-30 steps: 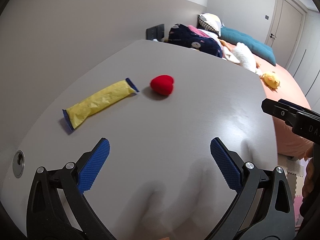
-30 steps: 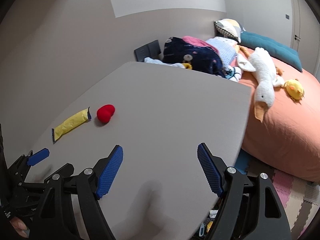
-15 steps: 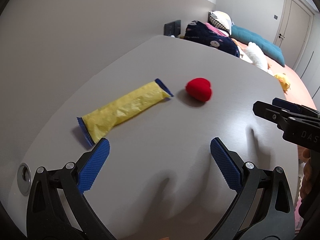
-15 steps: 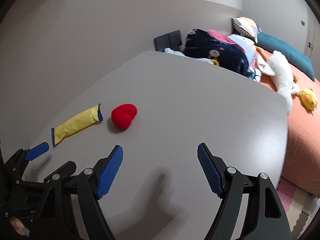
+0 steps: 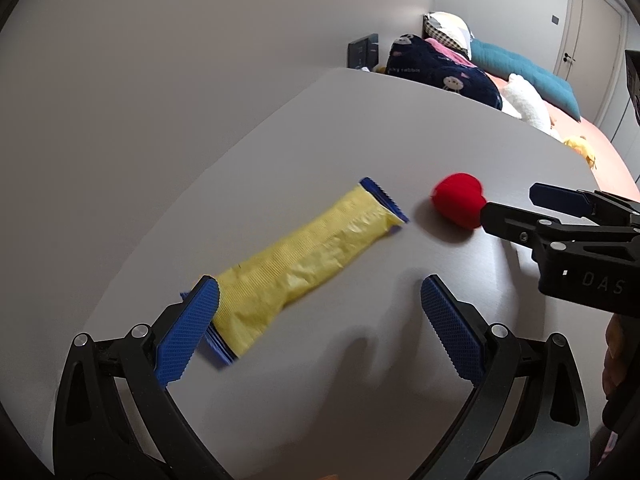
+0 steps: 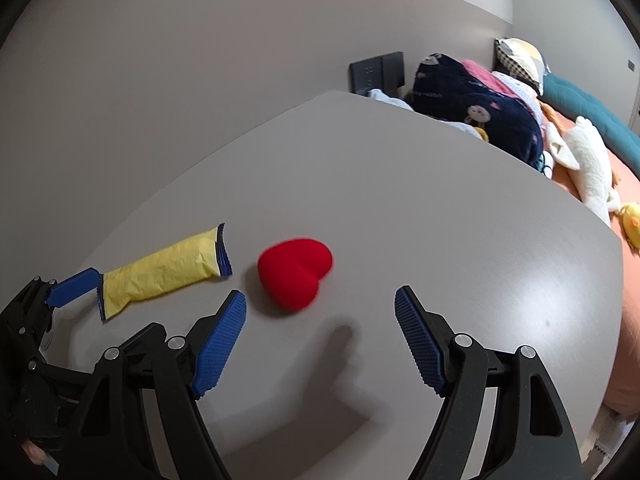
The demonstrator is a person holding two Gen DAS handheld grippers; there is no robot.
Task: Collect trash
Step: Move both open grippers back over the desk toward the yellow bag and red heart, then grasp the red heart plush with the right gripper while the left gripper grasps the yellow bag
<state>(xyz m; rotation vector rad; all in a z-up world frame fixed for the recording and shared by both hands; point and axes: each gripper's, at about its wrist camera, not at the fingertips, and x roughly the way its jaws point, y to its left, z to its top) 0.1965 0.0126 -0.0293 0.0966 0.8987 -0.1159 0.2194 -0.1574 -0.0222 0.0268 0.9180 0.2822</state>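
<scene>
Left-wrist view: left gripper [image 5: 320, 320] spread wide over the table [image 5: 440, 120], yellow wrapper [image 5: 304, 262] long axis 7-to-1 o'clock, near end by the left pad, so straddle its width before closing; right-wrist view: right gripper [image 6: 320, 336] likewise spread, red heart [image 6: 295, 274] at 12 o'clock, lobes toward 1 o'clock.

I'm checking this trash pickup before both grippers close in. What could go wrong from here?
1. The yellow wrapper lies flat on the table; the open left gripper may slide over it or pinch only its near blue end.
2. The red heart sits just ahead of the open right gripper and looks rounded, so an off-centre pinch might squirt it away.
3. Both grippers work close together and may collide.
</scene>
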